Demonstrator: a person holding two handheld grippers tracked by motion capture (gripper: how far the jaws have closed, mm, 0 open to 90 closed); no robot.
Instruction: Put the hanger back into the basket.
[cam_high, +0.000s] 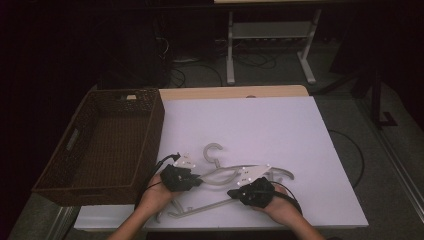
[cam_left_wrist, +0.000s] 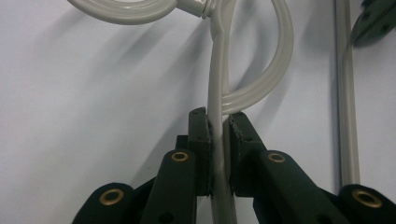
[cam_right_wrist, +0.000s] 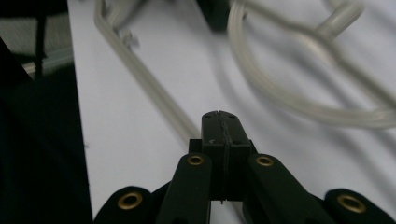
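- Two grippers are working at the near edge of the white table in the high view: the left gripper and the right gripper are flanking a pale plastic hanger, likely to steady it between them. A wicker basket is sitting to the left, well clear.
- In the left gripper view, the jaws are pinching the hanger's thin arm, nearly closed on it; the hook is curling beyond.
- In the right gripper view, the jaws are pressing fully together on nothing, with the hanger's bar lying just left of them.
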